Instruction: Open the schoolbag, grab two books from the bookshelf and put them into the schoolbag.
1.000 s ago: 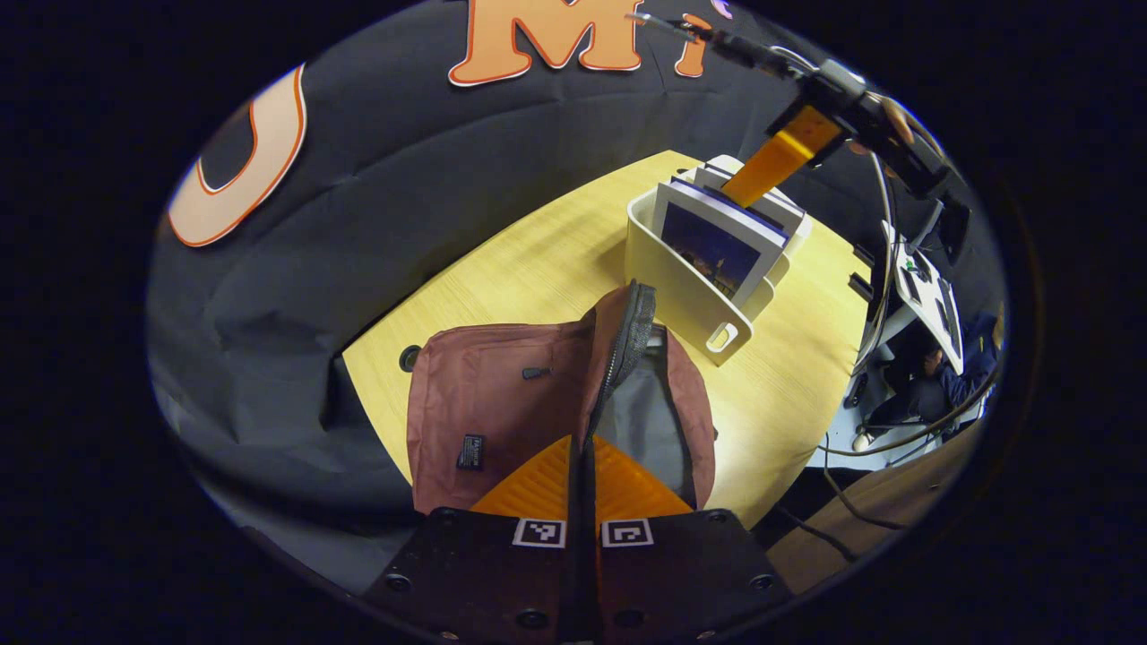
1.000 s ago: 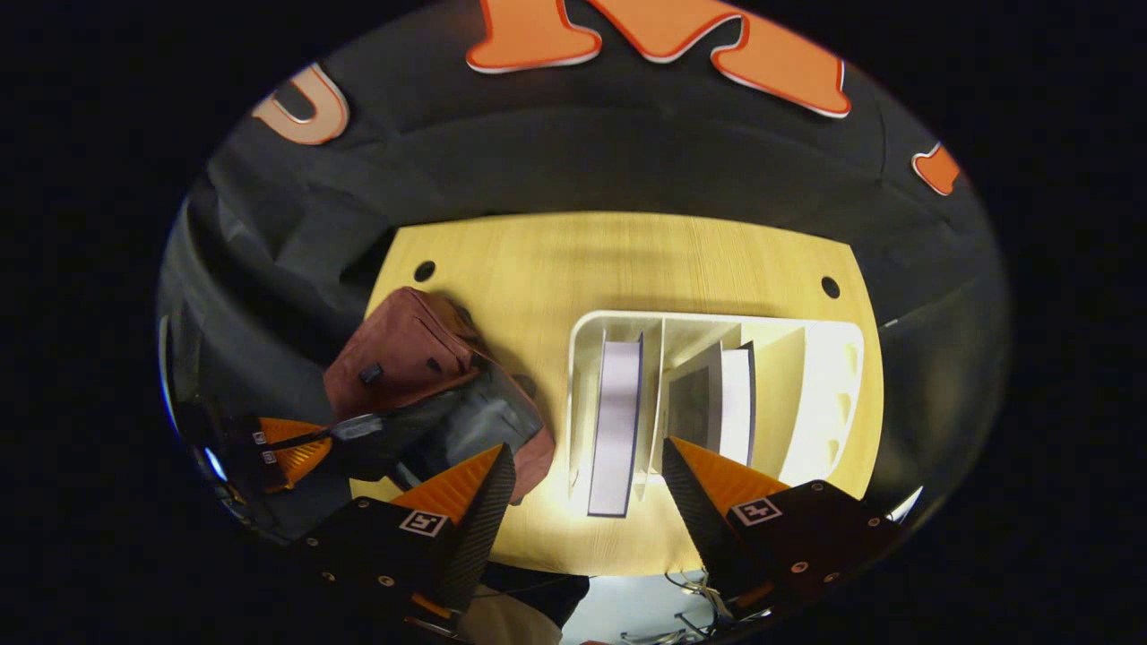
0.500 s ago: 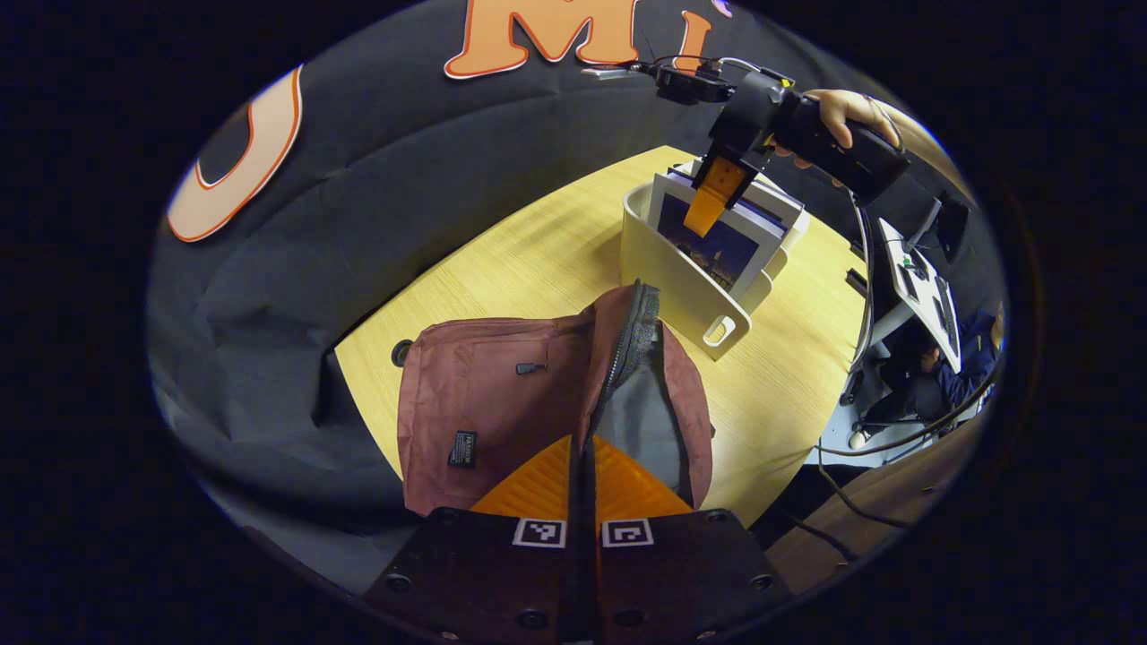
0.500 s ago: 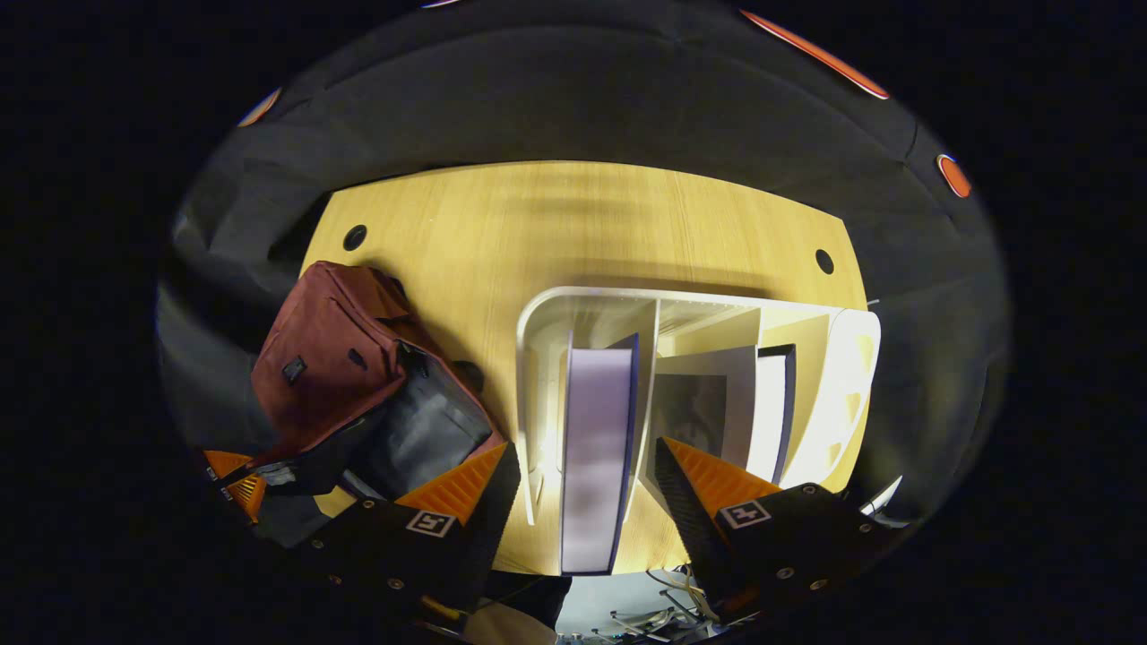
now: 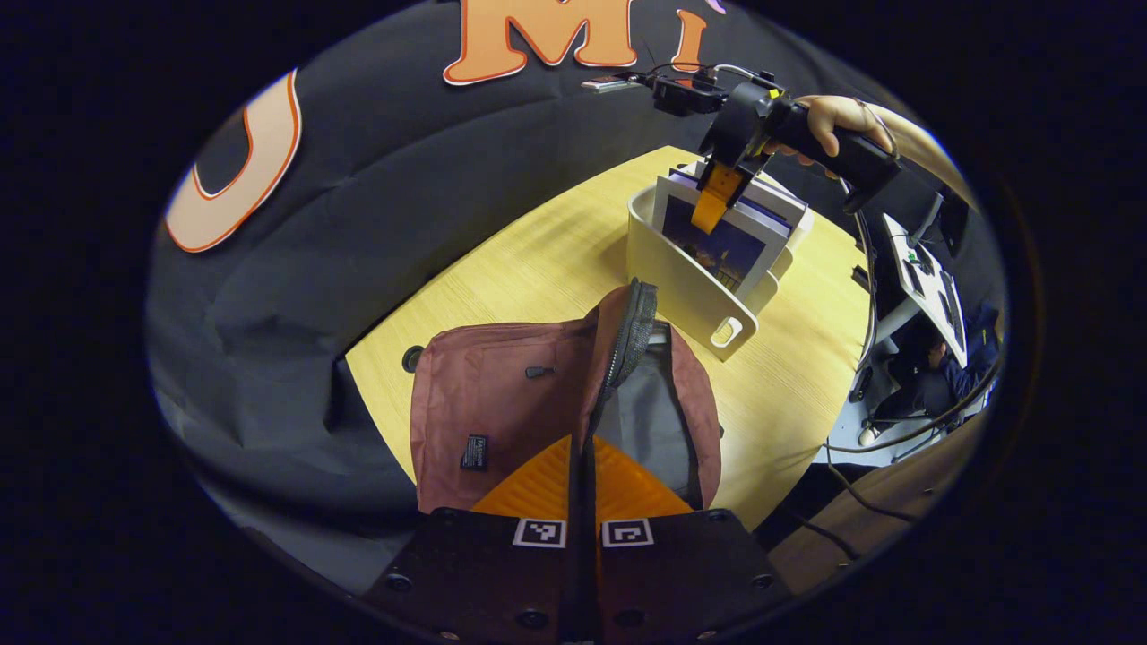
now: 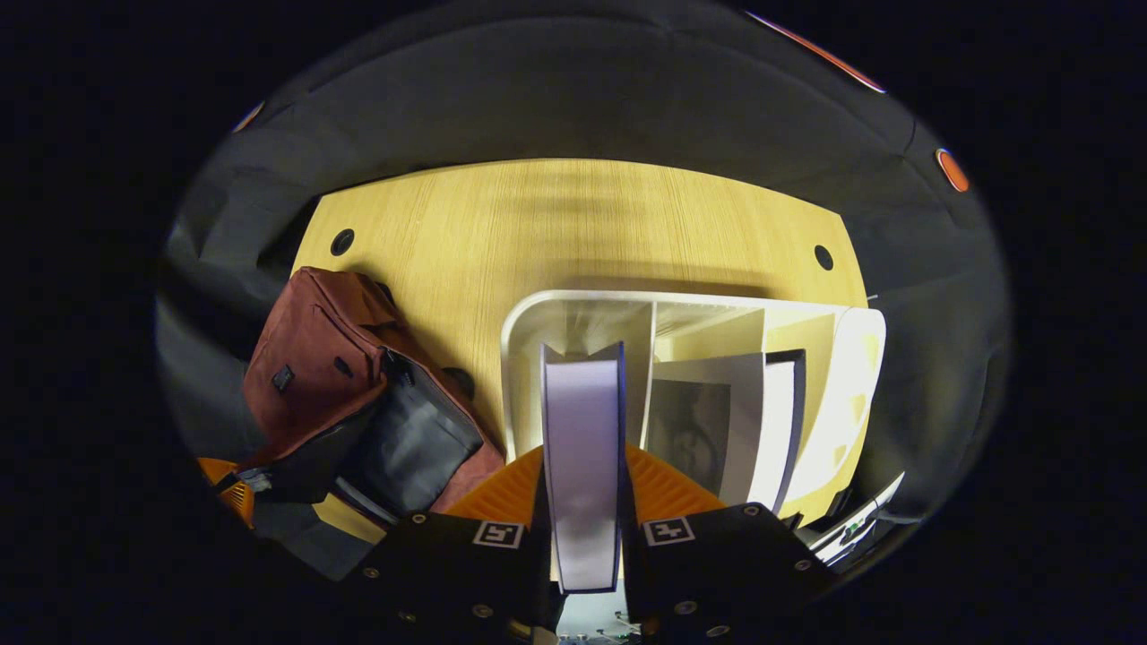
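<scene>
The maroon schoolbag (image 5: 493, 403) lies on the wooden table with its mouth open, showing grey lining (image 5: 641, 421). My left gripper (image 5: 582, 445) is shut on the bag's zipper edge and holds it up. A white bookshelf (image 6: 529, 331) stands beside the bag. In its left slot stands a book with white page edges and a blue cover (image 6: 582, 421), and my right gripper (image 6: 582, 455) is shut on it from above. In the left gripper view the right gripper (image 5: 712, 197) reaches down into the bookshelf (image 5: 690, 287). A second book (image 6: 717, 421) leans in the middle slot.
The bag (image 6: 309, 354) sits left of the shelf in the right gripper view, with the left gripper (image 6: 228, 484) at its near edge. A hand (image 5: 829, 116) holds the right gripper. Bare table (image 6: 573, 224) lies behind the shelf. A desk with equipment (image 5: 923, 287) stands beyond the table's right edge.
My right gripper has dropped onto the bookshelf and gone from wide open to shut on the left-slot book. The left gripper has kept its hold on the bag's edge.
</scene>
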The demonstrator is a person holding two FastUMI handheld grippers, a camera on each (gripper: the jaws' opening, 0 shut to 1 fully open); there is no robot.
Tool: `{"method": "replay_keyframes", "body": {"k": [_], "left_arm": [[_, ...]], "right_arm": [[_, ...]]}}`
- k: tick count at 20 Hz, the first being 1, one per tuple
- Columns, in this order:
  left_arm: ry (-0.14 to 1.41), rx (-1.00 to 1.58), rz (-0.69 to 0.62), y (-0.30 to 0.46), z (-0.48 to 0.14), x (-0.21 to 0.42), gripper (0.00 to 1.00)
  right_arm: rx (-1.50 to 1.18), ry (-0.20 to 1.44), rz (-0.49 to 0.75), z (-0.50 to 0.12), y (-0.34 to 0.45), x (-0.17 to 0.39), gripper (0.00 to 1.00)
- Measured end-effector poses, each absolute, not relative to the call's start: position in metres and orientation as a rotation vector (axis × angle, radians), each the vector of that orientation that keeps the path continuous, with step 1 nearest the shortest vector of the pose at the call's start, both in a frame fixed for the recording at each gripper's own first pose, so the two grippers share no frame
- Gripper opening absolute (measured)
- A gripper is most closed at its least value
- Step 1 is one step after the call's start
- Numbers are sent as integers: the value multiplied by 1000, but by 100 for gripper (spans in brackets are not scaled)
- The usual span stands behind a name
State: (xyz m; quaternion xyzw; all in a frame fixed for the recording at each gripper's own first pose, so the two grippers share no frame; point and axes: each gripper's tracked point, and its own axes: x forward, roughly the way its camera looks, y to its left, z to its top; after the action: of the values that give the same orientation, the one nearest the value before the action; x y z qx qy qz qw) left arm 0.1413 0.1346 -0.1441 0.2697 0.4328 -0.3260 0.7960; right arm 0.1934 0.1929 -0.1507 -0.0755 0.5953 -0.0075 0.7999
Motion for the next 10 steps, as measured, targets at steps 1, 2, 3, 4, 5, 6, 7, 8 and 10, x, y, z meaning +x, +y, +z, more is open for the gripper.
{"method": "replay_keyframes", "body": {"k": [1,2,3,4,5,6,7,8,10], "left_arm": [[932,576,-705,133,-145,140,1],[932,573,-704,133,-145,140,1],[933,570,-704,132,-145,141,1],[932,569,-702,132,-146,141,1],[932,570,-702,132,-146,142,1],[930,571,-704,132,-145,142,1],[930,569,-704,132,-146,142,1],[931,567,-705,132,-147,143,1],[934,561,-702,133,-148,143,1]], "right_arm": [[-160,1270,-15,-144,193,192,34],[-152,1261,-14,-137,193,190,33],[-140,1252,-13,-130,194,188,33],[-127,1243,-14,-122,192,186,33],[-114,1228,-18,-112,191,184,33],[-107,1208,-15,-101,190,182,33],[-97,1180,-10,-88,189,181,33],[-78,1153,-8,-74,188,178,33],[-26,1110,8,-47,188,169,33]]}}
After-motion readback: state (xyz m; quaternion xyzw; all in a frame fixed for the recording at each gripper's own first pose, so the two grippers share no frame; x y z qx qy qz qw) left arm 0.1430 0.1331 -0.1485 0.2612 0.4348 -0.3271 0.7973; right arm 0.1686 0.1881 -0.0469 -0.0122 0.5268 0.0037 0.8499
